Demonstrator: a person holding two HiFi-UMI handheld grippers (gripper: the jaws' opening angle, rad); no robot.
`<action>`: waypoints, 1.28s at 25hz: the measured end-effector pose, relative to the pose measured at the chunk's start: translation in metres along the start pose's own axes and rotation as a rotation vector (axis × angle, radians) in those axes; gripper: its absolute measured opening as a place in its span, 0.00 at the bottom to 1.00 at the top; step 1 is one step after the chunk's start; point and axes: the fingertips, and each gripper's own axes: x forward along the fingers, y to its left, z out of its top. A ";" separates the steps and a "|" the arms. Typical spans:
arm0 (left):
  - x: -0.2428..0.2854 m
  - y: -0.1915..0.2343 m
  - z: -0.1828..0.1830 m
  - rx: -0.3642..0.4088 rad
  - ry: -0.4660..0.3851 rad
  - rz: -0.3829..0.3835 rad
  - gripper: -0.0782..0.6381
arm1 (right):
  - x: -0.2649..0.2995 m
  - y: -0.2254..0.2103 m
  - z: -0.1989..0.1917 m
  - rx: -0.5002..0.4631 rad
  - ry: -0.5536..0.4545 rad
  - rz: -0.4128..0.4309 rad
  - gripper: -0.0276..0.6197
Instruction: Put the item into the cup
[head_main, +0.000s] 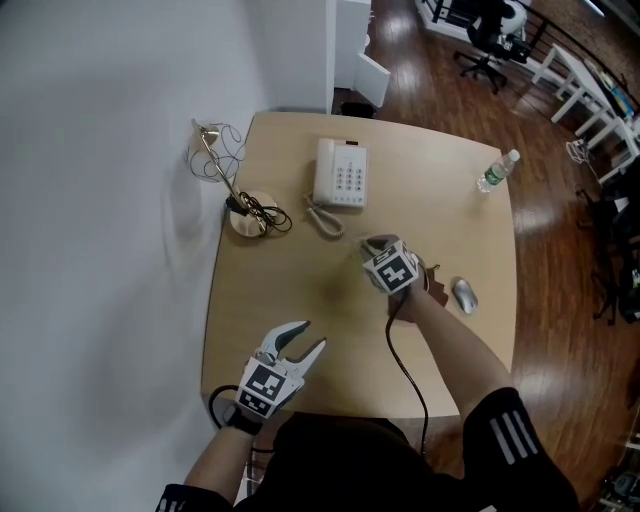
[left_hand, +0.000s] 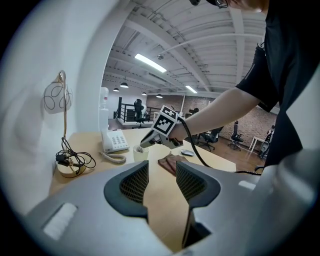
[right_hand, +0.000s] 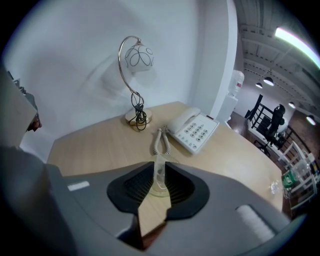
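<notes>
Hovering right tongs (head_main: 373, 246) over cup (left_hand: 140, 153), table (head_main: 300, 300) edges distant

Left tongs (head_main: 312, 336) hover low, jaws wide apart; right tongs (head_main: 374, 246) reach forward, jaws slightly parted.

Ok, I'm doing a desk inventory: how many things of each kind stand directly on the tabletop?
white desk telephone: 1
gold arc lamp: 1
clear plastic bottle: 1
grey computer mouse: 1
pale cup: 1
brown cloth: 1
Total: 6
</notes>
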 end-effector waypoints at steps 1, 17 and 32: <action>0.000 -0.002 0.001 0.001 -0.003 0.001 0.34 | -0.003 0.001 0.002 0.001 -0.008 -0.001 0.17; -0.049 -0.063 0.026 0.045 -0.086 0.106 0.34 | -0.162 0.034 0.037 -0.007 -0.342 0.025 0.18; -0.111 -0.169 0.022 0.090 -0.114 0.152 0.34 | -0.352 0.166 -0.058 0.028 -0.580 0.220 0.05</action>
